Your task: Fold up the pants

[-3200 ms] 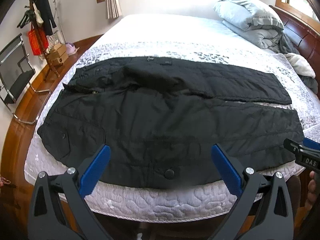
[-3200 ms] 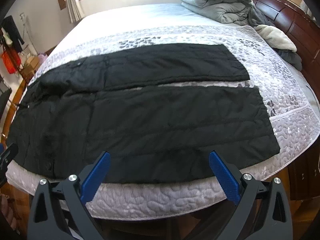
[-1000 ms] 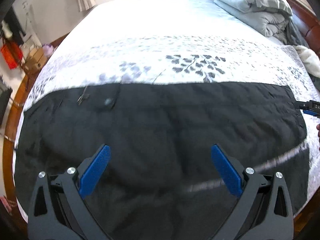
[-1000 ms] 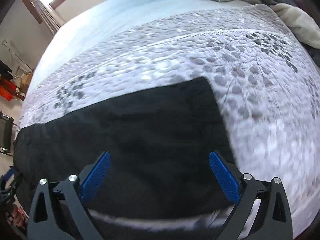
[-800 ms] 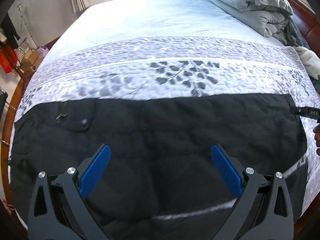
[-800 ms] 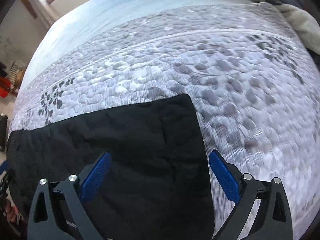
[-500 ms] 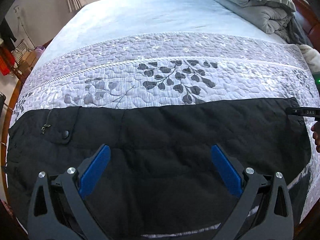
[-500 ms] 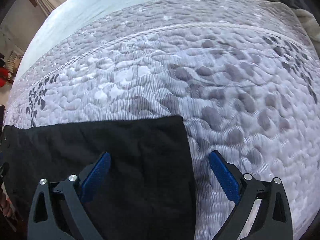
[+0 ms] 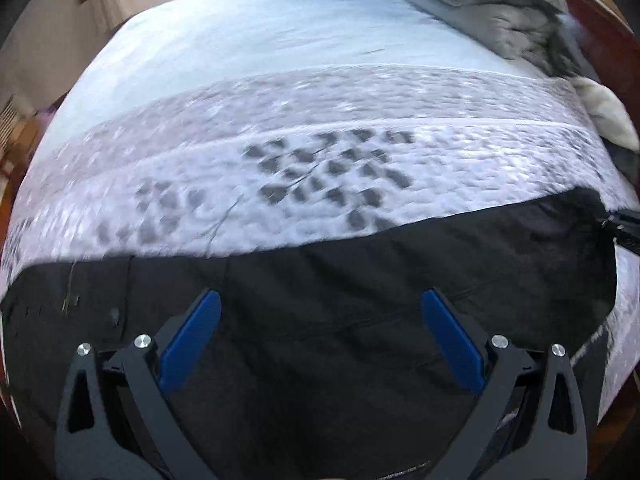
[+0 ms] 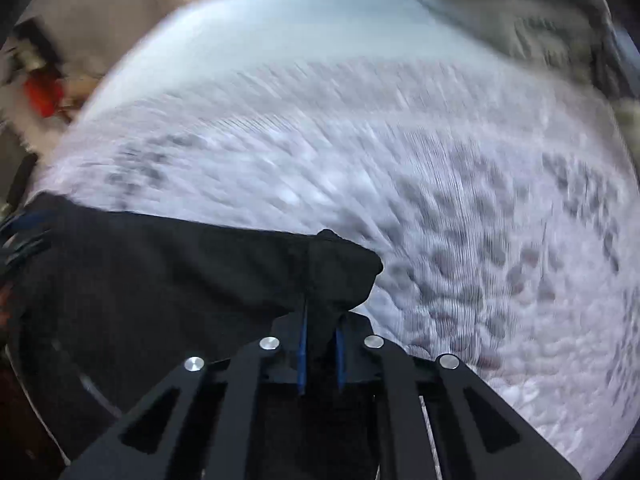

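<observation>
The right gripper [image 10: 320, 344] has its blue-padded jaws pinching the hem corner of a pair of black quilted fabric pants [image 10: 160, 280], a tuft of cloth bunched up ahead of the pads. The left gripper [image 9: 320, 332] hangs above the same garment with its jaws spread wide and nothing between them, the dark cloth lying flat beneath.

The pants [image 9: 340, 300] stretch across the near side of a bed covered by a pale quilted bedspread with a grey leaf print [image 9: 320, 184], leg laid on leg, a pocket flap and a snap showing toward the left end. In the left wrist view the tip of the right gripper appears at the far right edge of the garment. A rumpled grey duvet [image 9: 508, 12] sits piled at the head of the bed, beside a dark wooden headboard [image 9: 600, 24]. Both views are blurred by motion.

The fabric looks soft, padded and light, limp enough to sag away from a single pinch, so a hold on one corner alone will likely drag it askew. A matching grip at the waistband end, near the pocket under the left gripper, would let both ends rise together.
</observation>
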`<state>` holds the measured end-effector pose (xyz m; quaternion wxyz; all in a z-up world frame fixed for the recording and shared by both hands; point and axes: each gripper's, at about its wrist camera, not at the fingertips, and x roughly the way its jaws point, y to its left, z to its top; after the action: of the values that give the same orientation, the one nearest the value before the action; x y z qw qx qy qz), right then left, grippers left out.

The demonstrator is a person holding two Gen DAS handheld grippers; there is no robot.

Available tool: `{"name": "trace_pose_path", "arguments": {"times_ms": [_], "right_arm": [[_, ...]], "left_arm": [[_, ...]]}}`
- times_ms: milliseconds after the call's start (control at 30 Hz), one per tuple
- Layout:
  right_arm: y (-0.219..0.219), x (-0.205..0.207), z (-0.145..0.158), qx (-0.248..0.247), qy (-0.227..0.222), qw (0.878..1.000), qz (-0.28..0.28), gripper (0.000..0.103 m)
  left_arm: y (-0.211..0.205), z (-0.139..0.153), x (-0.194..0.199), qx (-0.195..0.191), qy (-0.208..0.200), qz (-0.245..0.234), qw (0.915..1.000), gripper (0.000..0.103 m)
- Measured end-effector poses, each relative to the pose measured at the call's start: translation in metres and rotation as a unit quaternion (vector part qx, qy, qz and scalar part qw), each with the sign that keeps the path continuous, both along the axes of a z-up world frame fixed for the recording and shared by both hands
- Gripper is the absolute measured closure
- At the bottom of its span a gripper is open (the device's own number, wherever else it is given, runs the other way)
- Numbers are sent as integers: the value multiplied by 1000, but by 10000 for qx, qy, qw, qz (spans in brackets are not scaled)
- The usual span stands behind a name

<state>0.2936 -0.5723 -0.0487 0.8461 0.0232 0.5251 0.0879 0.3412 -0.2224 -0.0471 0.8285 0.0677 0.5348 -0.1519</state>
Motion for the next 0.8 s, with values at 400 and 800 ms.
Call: {"name": "trace_pose_path", "arguments": {"times_ms": [400, 800], "right_arm": [[7, -56, 93, 619, -1514, 9845, 630, 93], [15, -69, 96, 793, -1631, 9800, 823, 93]], "left_arm": [[-44, -9, 40, -429, 202, -1979, 9791, 3], [-77, -20, 41, -27, 74, -2968, 9549, 3]]}}
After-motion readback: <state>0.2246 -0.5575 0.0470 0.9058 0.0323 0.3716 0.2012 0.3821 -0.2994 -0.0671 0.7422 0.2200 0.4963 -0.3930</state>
